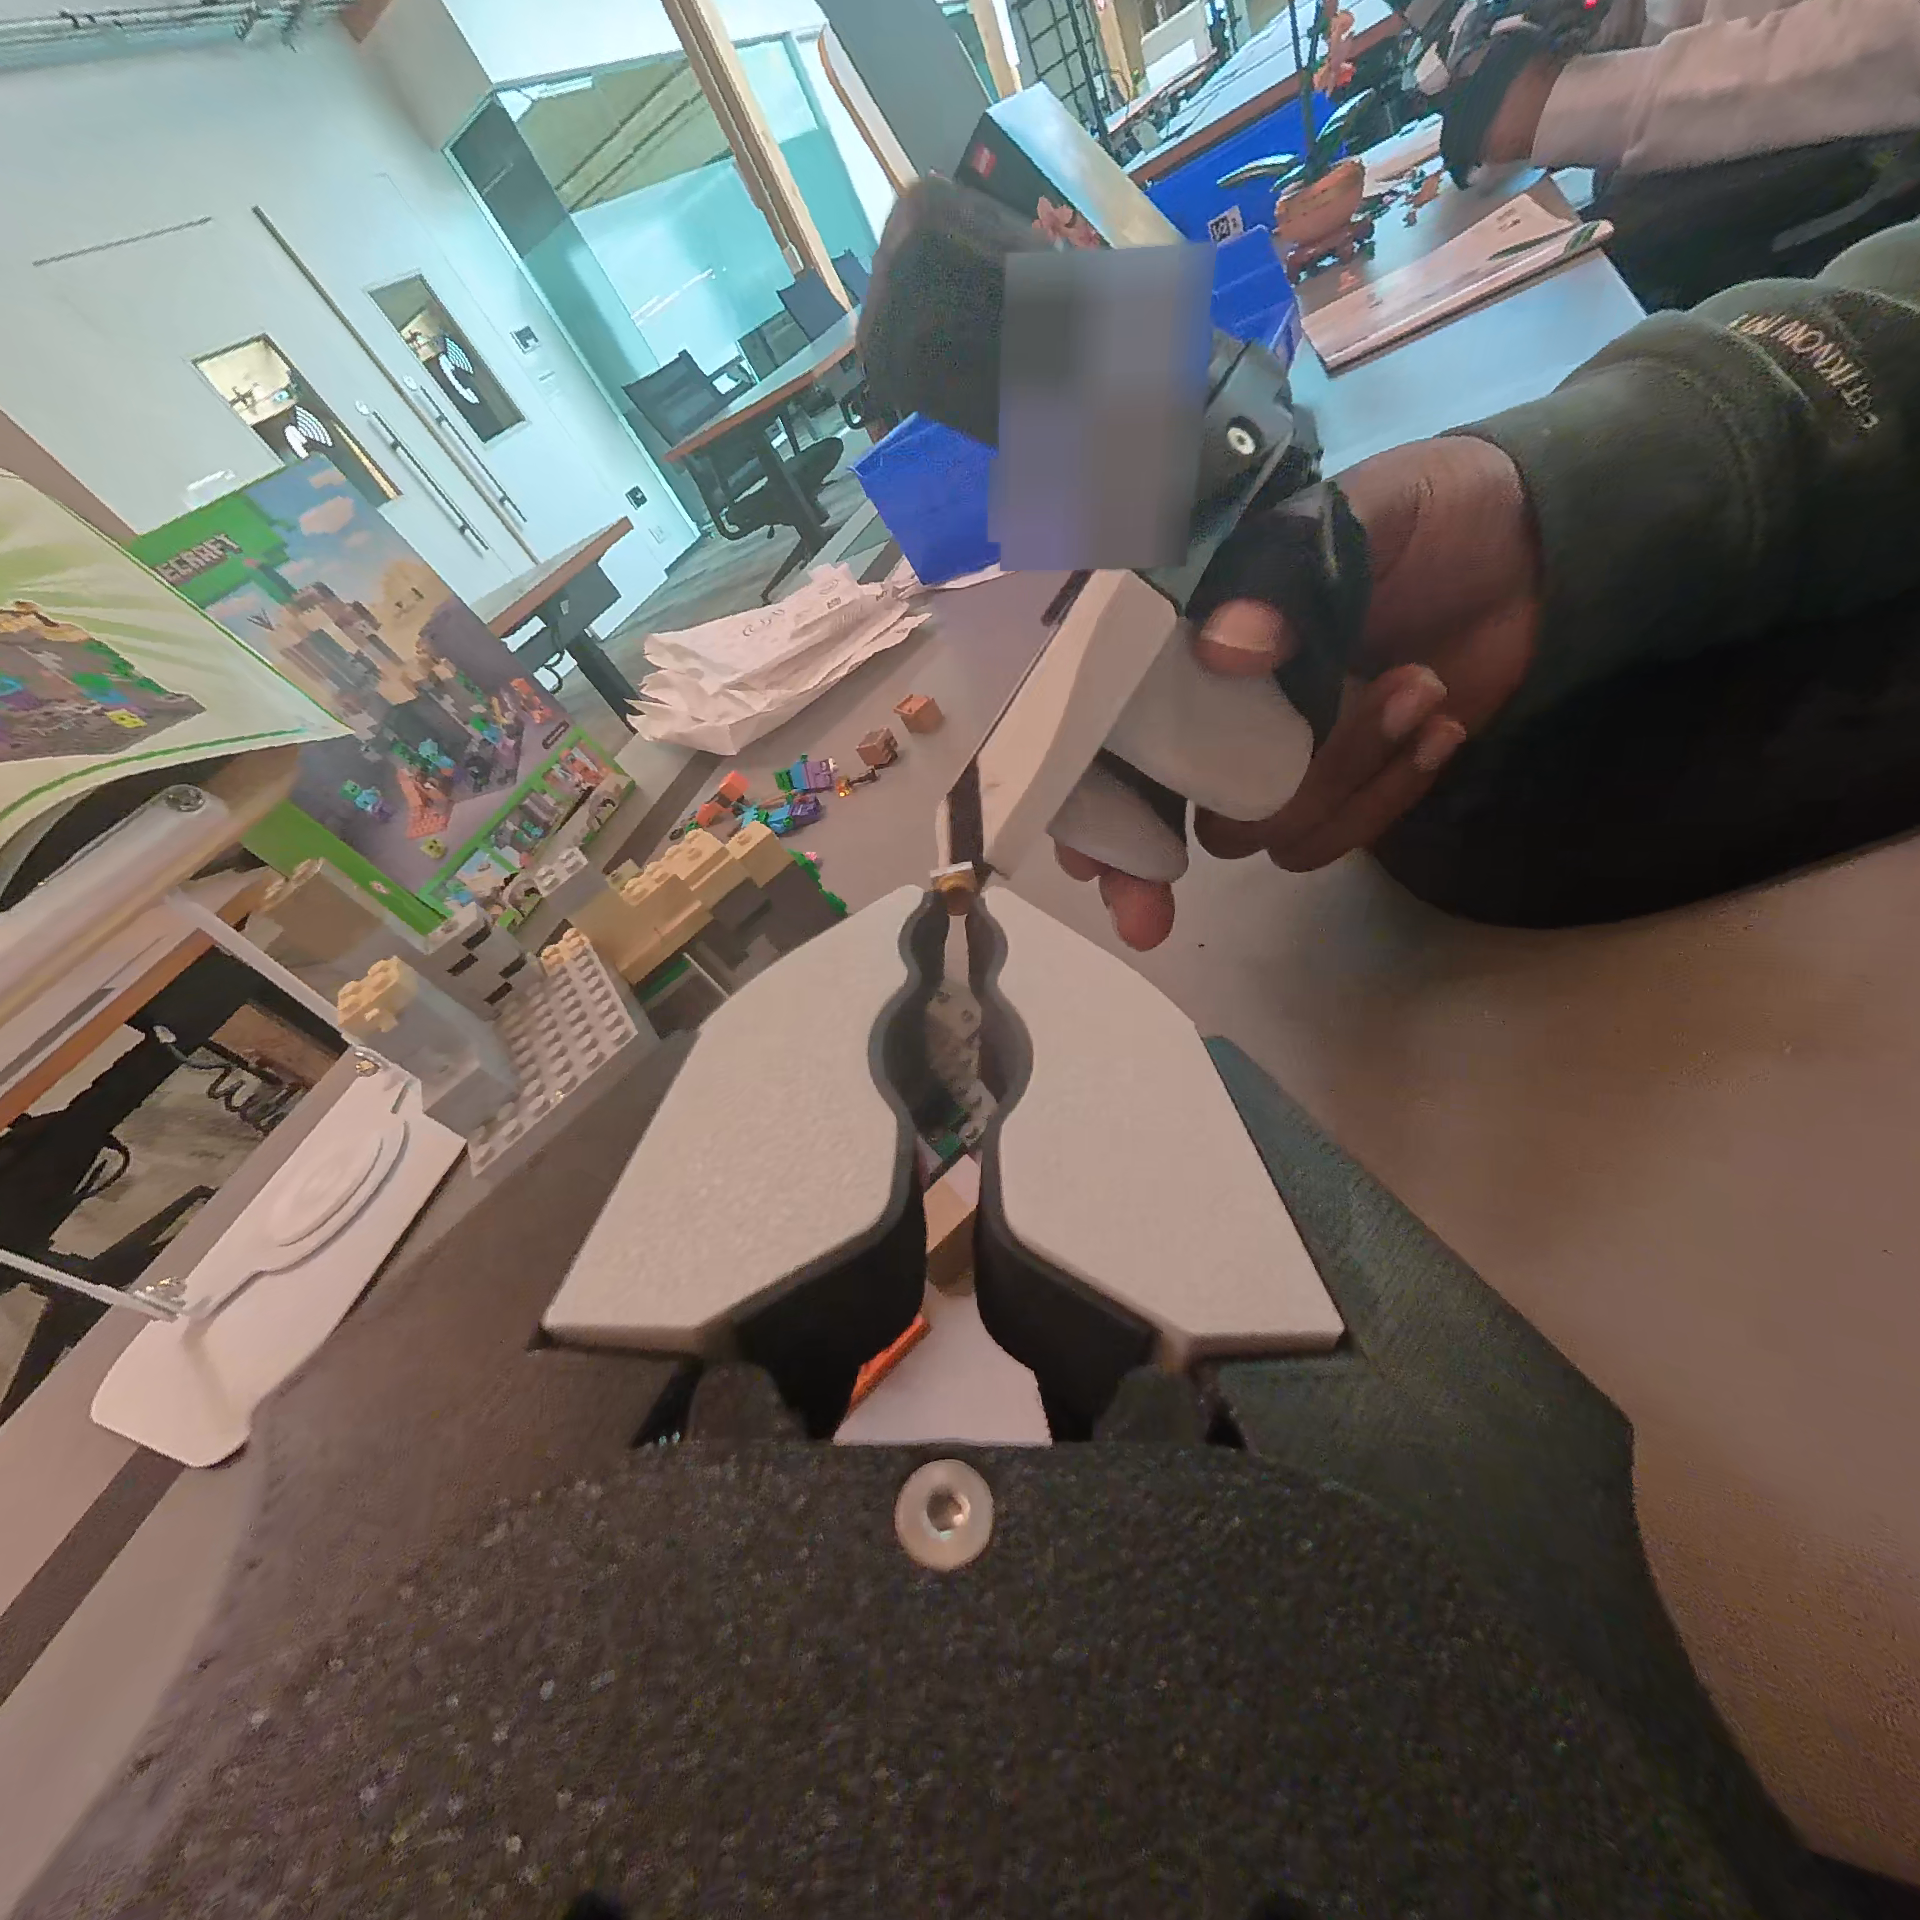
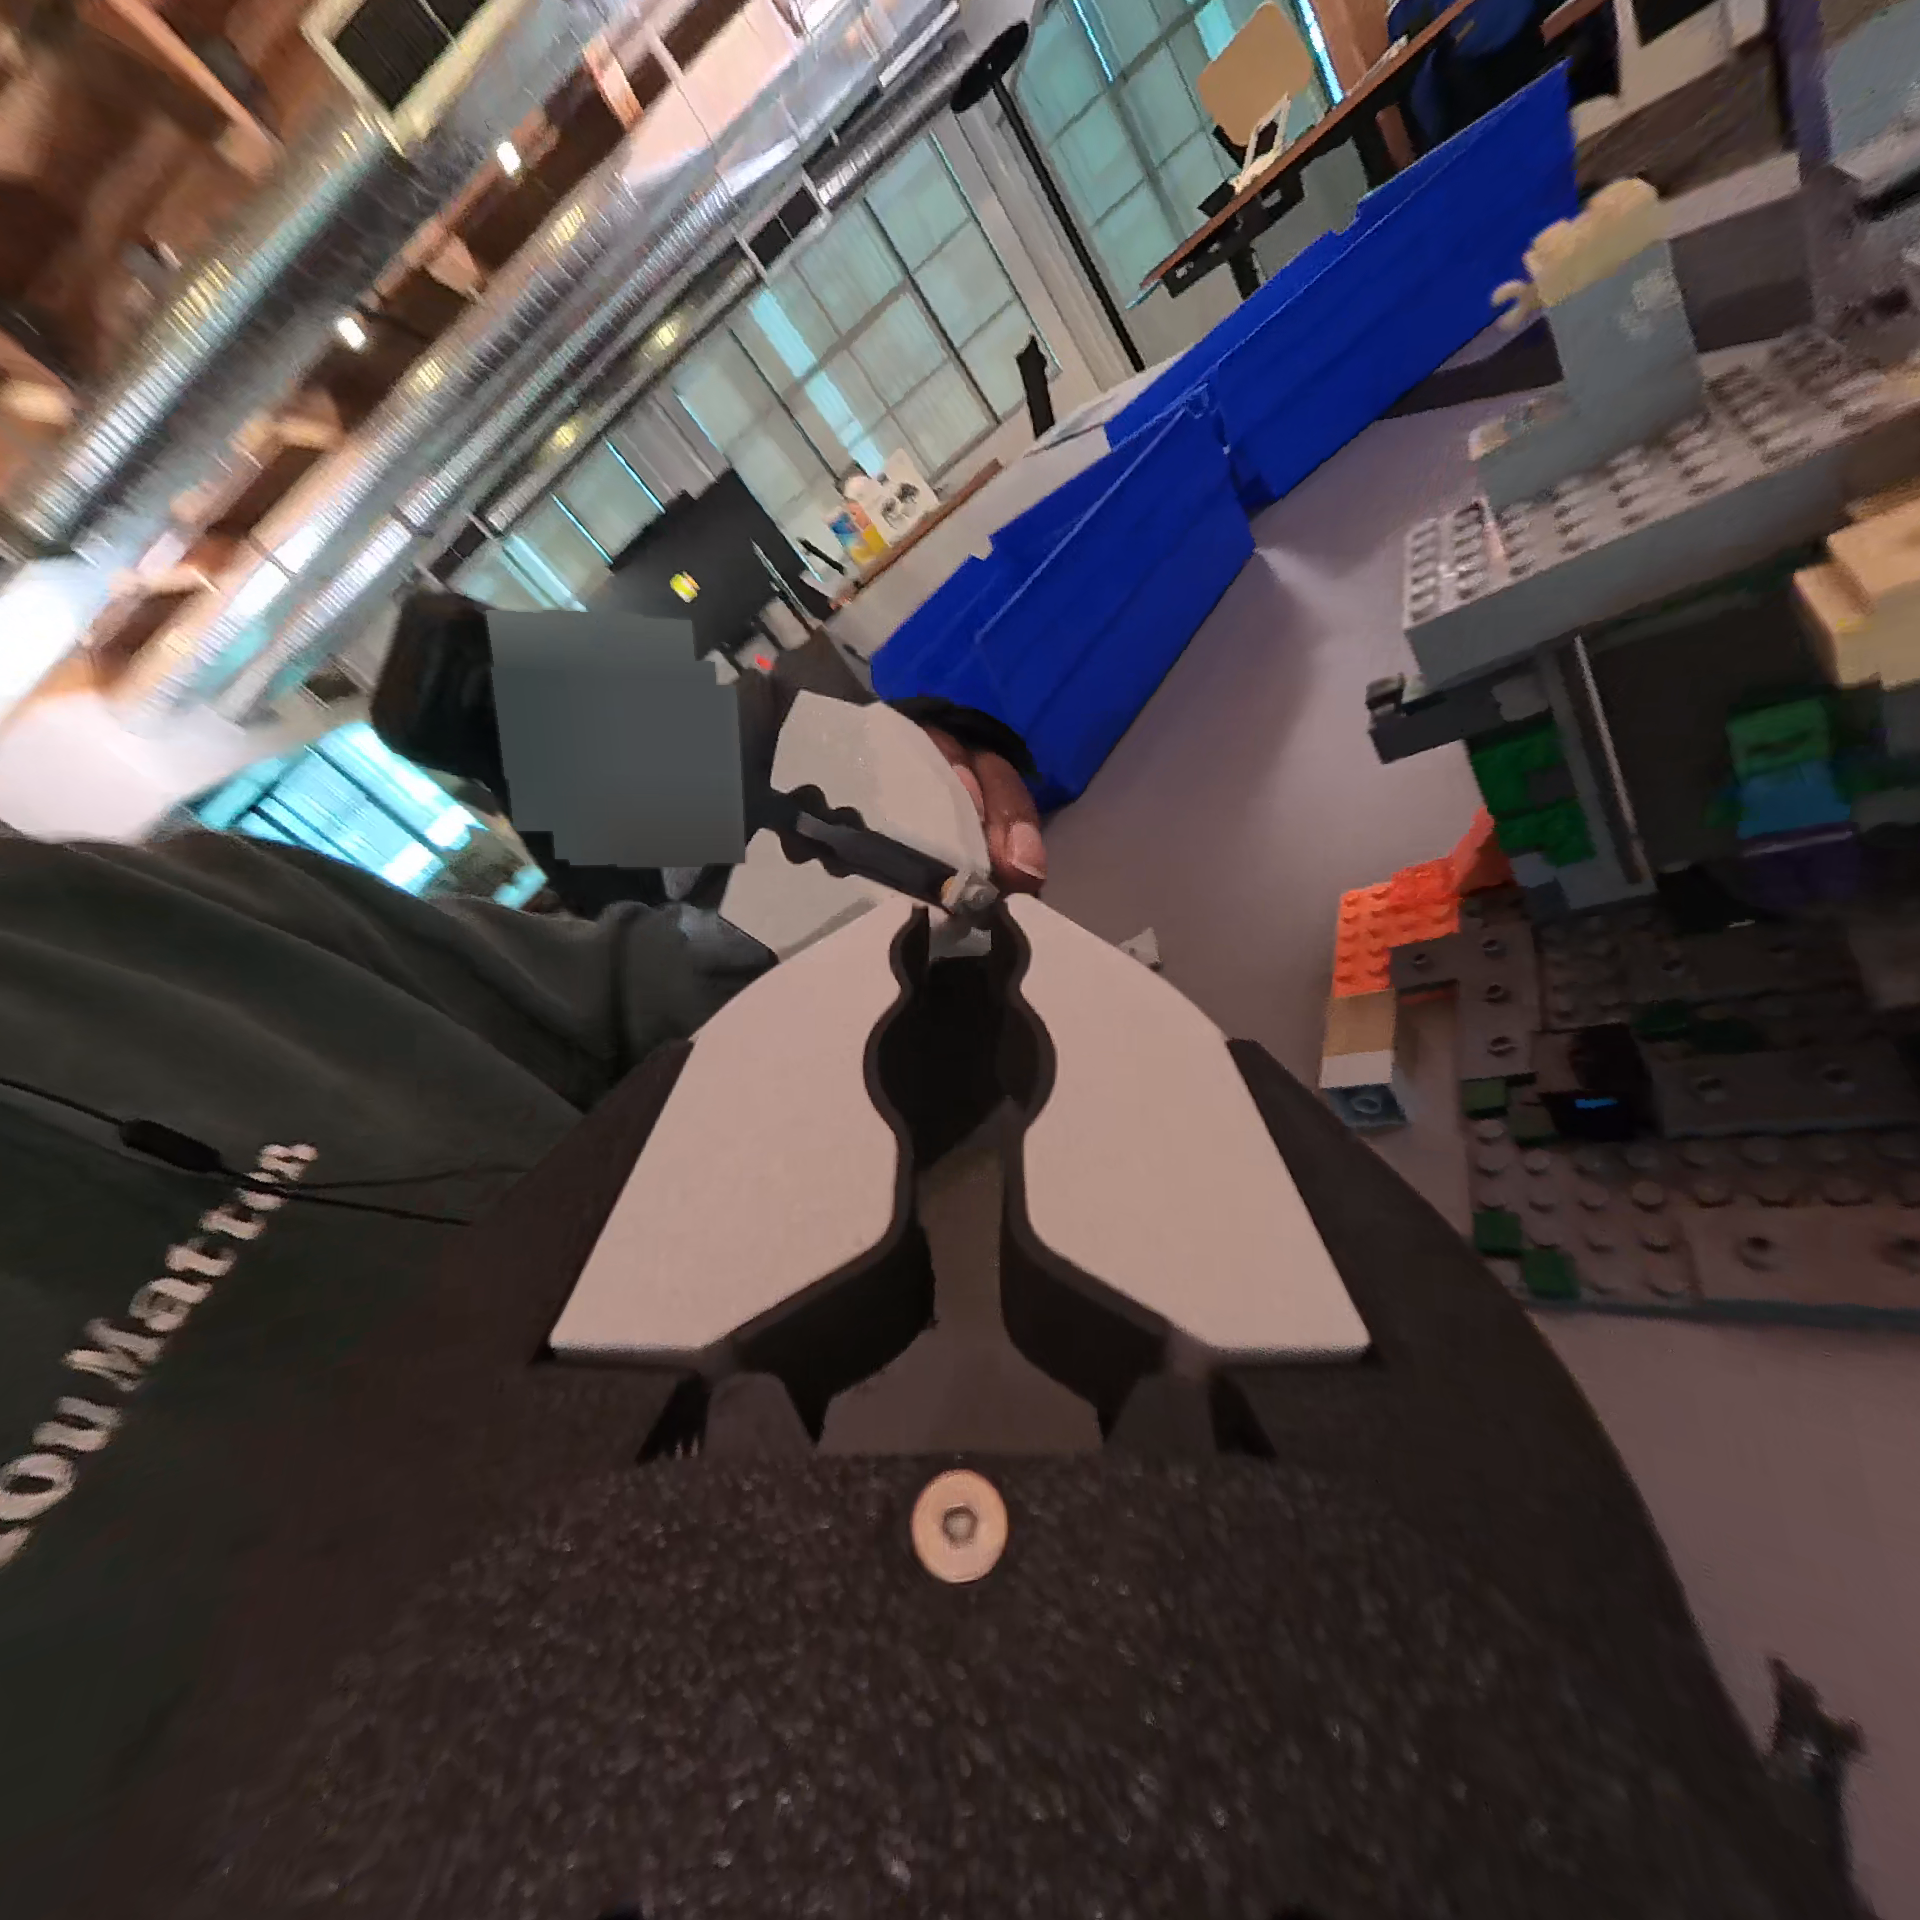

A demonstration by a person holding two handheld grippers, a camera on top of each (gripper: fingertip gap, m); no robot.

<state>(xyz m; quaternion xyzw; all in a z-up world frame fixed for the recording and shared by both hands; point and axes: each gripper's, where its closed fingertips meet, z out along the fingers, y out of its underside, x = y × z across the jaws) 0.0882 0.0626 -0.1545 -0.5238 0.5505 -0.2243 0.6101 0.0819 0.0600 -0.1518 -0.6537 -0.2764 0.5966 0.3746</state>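
Grey surface (image 1: pixel 1455 1091) w/ brick builds on it. My left hand-held gripper (image 1: pixel 951 914) and right hand-held gripper (image 2: pixel 961 920) meet tip-to-tip, both nearly closed, pinching one tiny tan piece (image 1: pixel 951 883) btwn them.

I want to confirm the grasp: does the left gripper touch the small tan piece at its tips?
Touching. The left wrist view shows the small tan piece pinched between the closed tips of the left gripper, with no gap visible.
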